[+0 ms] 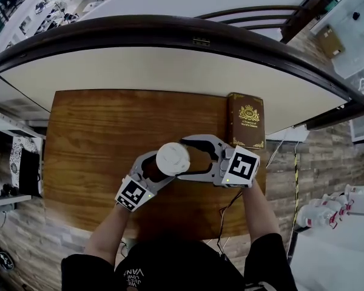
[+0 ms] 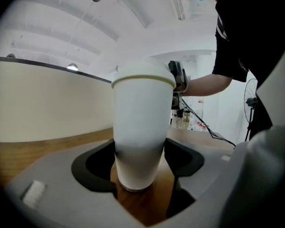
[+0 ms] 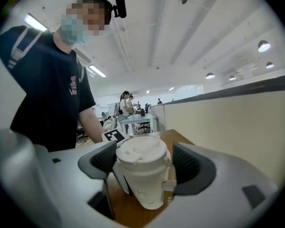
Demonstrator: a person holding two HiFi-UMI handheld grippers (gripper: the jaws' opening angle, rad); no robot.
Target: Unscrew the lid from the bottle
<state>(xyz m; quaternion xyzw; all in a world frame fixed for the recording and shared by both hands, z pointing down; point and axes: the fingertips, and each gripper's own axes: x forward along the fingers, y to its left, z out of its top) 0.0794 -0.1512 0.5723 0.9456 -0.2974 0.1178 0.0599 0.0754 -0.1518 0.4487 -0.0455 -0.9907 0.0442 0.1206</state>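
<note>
Left gripper point(image 1: 159, 169): jaws closed on the lower body of the white bottle point(image 2: 138, 127). In the left gripper view both dark pads press the sides just above the base.

Right gripper point(image 1: 181, 159): jaws closed round the white lid point(image 1: 172, 158). In the right gripper view one pad sits on each side of the lid's rim. The far pad's contact is harder to make out than the near one's.

Bottle: upright on the wooden table point(image 1: 97, 138), near the table's front right part, held between the two grippers. The lid is on the bottle. A thin greenish line runs round the bottle's upper edge.

Writing and marks:
- Each gripper carries a marker cube with black-and-white square patterns: left point(image 1: 133, 194), right point(image 1: 242, 167). They show no letters.
- A dark brown book point(image 1: 246, 121) lies flat at the table's right rear corner, well apart from the bottle. Its cover has a gold emblem, gold corner ornaments and lines of gold text too small to read.
- The person's dark shirt point(image 3: 47, 94) has a small chest print, of which only "VAN" can be read.
- Faint marks on the bottle's side in the right gripper view are too blurred to read.
</note>
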